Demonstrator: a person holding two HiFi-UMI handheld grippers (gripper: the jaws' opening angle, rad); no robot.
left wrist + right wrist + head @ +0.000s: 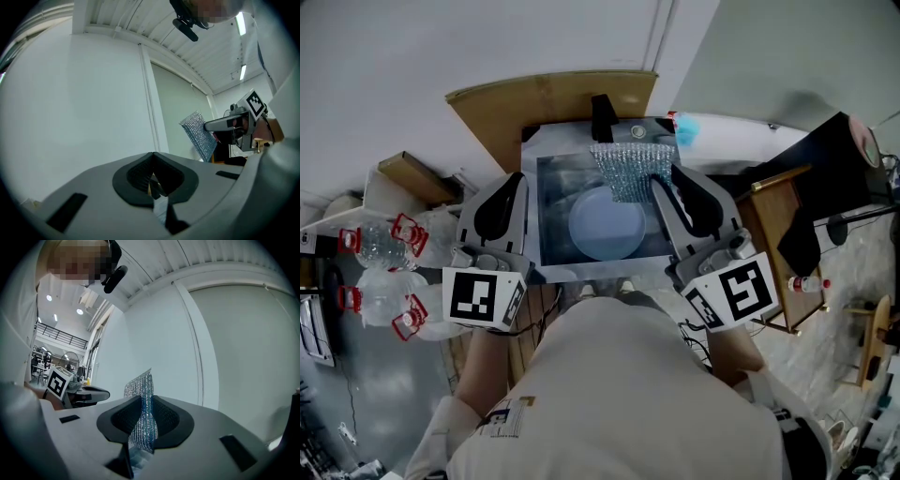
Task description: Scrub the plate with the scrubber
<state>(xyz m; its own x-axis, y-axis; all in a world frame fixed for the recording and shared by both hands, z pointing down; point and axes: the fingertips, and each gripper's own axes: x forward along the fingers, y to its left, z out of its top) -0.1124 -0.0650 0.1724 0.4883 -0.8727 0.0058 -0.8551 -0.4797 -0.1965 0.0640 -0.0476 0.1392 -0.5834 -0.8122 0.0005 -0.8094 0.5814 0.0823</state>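
One mesh scrubber (630,169) is pinched in the closed jaws of the right hand-held gripper (667,187). One white plate (607,225) lies in the sink (546,211), between the two hand-held grippers. The left hand-held gripper (514,186) is closed and empty.

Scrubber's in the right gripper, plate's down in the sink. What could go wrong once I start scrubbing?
1. The plate lies loose in the sink. The left gripper is shut, empty and off it, so the plate may slide under the strokes.
2. The right gripper pinches the mesh scrubber by one side, so the thin sheet may fold over or pull out.
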